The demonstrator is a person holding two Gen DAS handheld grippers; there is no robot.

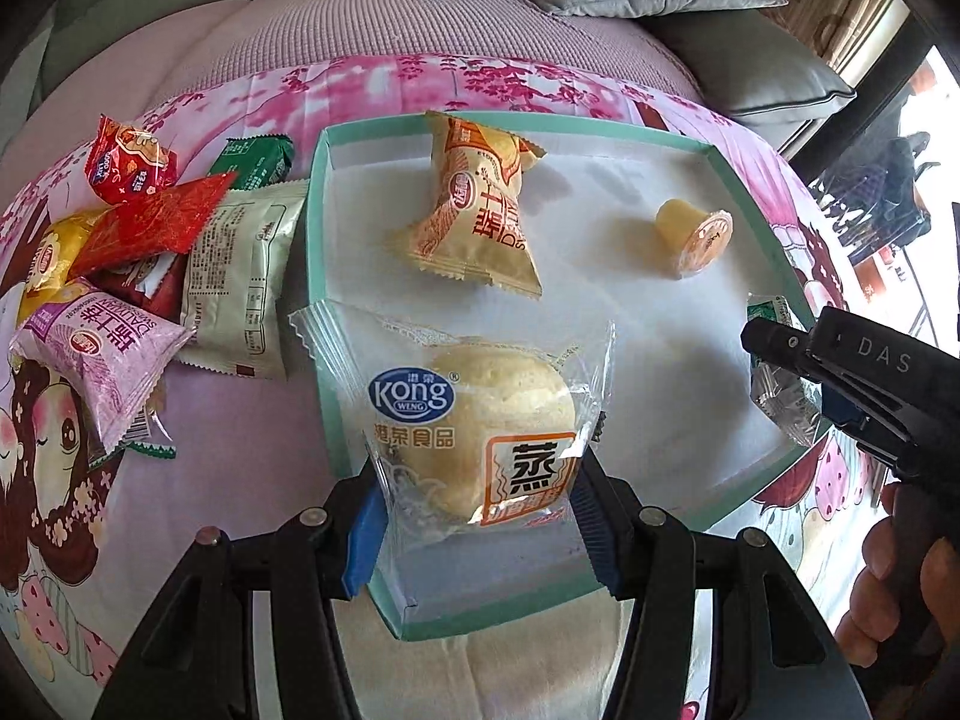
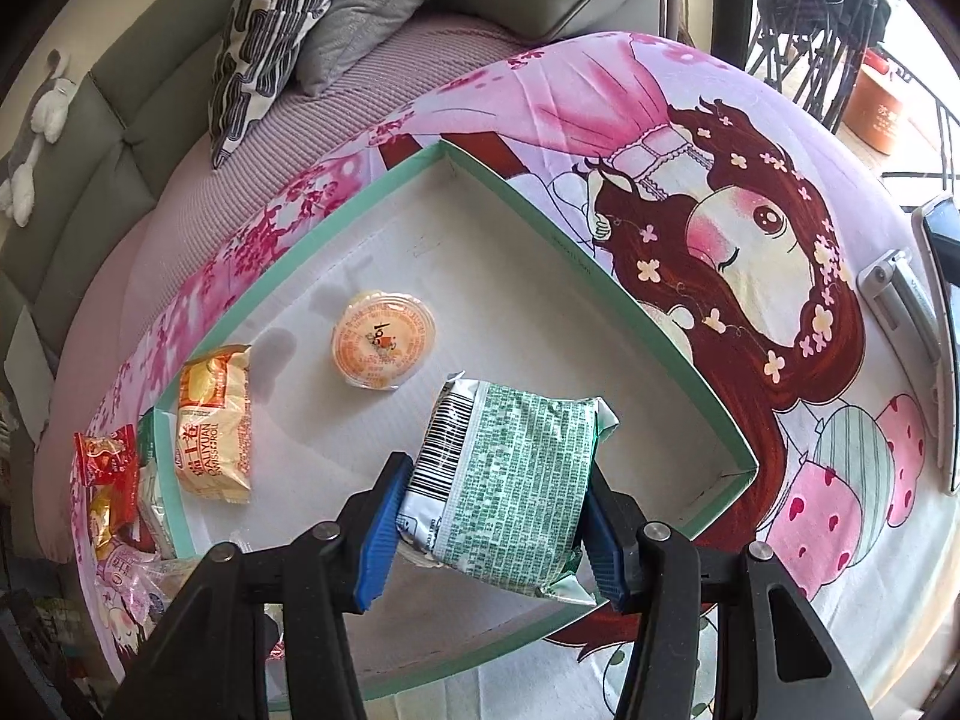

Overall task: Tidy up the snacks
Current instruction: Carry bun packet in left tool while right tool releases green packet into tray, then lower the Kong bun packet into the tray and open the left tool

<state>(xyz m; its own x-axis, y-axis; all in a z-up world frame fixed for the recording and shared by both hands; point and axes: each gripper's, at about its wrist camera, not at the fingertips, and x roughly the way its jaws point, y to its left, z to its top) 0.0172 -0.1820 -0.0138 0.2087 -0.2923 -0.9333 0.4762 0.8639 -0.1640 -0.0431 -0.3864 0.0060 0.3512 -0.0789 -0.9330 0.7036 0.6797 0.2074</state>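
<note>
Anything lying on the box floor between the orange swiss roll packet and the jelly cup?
No. Between the swiss roll packet and the jelly cup the white box floor is bare, shown in both wrist views.

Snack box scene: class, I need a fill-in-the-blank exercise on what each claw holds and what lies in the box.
The left claw grips a clear-wrapped ____.
The right claw grips a packet printed in ____.
Lying in the green-rimmed box are an orange Swiss roll packet and a small jelly ____.
The pile of unsorted snacks lies ____ the box.

Missing words: cake; green; cup; outside
</note>
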